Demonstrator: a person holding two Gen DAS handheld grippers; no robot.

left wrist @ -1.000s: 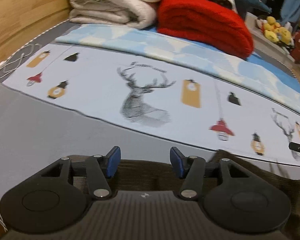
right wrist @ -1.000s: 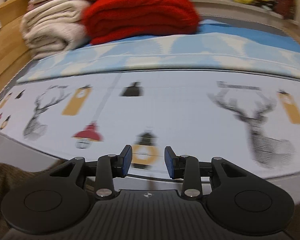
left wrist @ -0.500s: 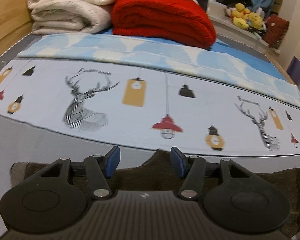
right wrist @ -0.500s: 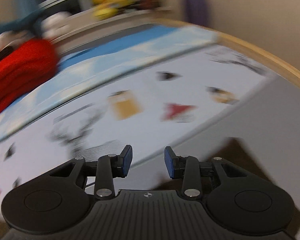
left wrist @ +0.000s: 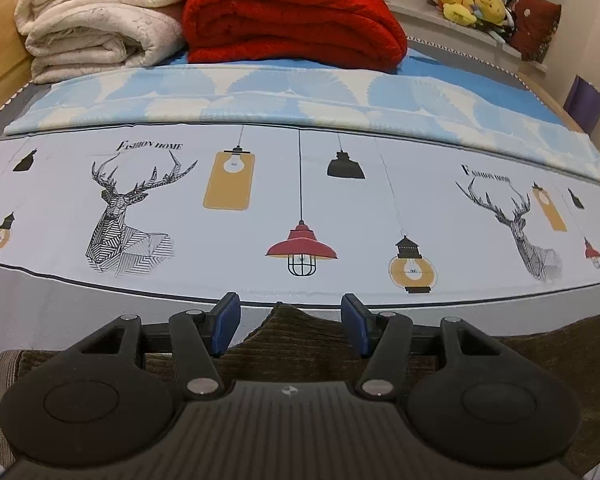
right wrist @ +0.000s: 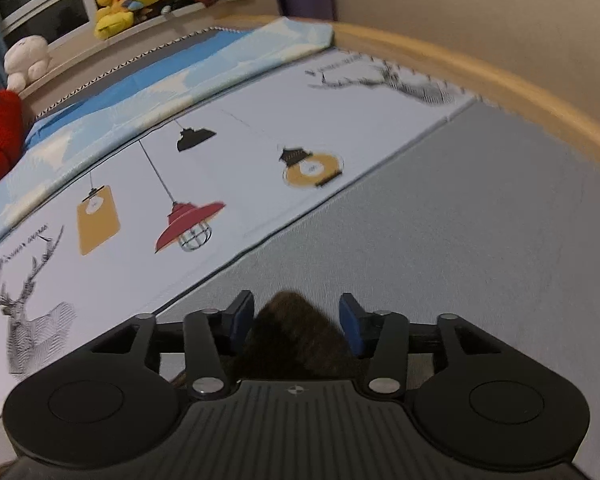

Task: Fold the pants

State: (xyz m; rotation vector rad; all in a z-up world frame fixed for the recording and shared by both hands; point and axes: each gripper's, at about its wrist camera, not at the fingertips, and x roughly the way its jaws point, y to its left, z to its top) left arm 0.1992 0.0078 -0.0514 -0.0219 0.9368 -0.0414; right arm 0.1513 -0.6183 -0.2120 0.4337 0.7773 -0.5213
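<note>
A: Start close. Where are the pants?

B: Brown, ribbed like corduroy, lying flat on the grey part of the bed, right under both tools. The left gripper has its jaws standing apart over a raised peak of the cloth, pads not pressing on it. The right gripper has just been widening its jaws, and a pointed corner of the fabric sits between them, untouched as far as I can tell.

A: How will they handle?

B: Soft and limp, I'd judge, though thick enough to drag a bit — take them at those corners or along an edge, not mid-panel.

A: And beyond?

B: The printed sheet with deer and lamps, then a pale blue throw. Farther back a cream blanket and a red blanket, with plush toys on the sill. Nothing lies in the way — the stacks sit well apart.
</note>
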